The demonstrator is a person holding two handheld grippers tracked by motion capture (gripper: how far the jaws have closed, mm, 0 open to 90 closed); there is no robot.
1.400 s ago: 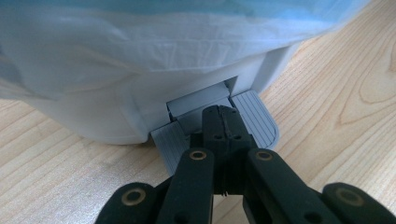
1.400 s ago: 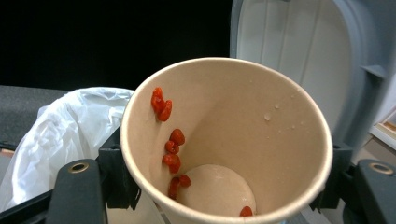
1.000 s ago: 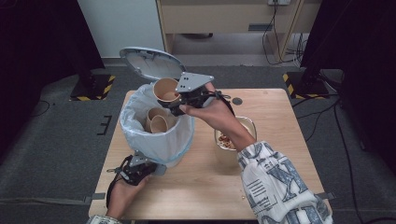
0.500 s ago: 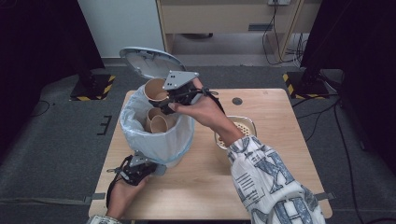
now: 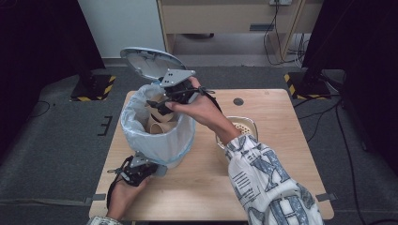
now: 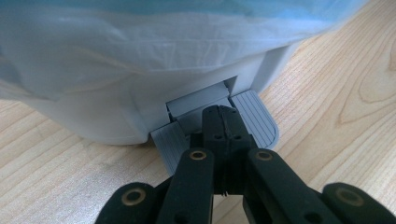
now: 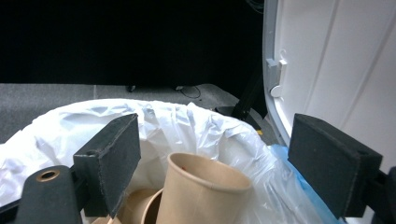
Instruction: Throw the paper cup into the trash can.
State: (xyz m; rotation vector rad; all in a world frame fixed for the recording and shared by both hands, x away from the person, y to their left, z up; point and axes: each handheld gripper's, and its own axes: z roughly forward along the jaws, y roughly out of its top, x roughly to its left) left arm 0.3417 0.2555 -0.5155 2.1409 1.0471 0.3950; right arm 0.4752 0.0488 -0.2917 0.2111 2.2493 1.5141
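Since the earlier frames the right gripper has carried its paper cup from the bin's far rim to over the mouth of the pedal bin, and its jaws have just been opening, so the pads now stand apart on either side of the cup without pressing it. That cup sits upright among other paper cups inside the white liner bag, at about 9 o'clock of the worktop. At the bin's 6 o'clock the left gripper is closed, its tips pressing down on the grey foot pedal, and the lid stands raised at the bin's 12 o'clock. A bowl lies near the worktop's centre, beside the patterned sleeve. The worktop is pale wood grain, standing on a grey carpet floor; yellow-and-black striped stand feet rest at 10 and 2 o'clock, with a wooden cabinet and trailing cables at 12 o'clock.
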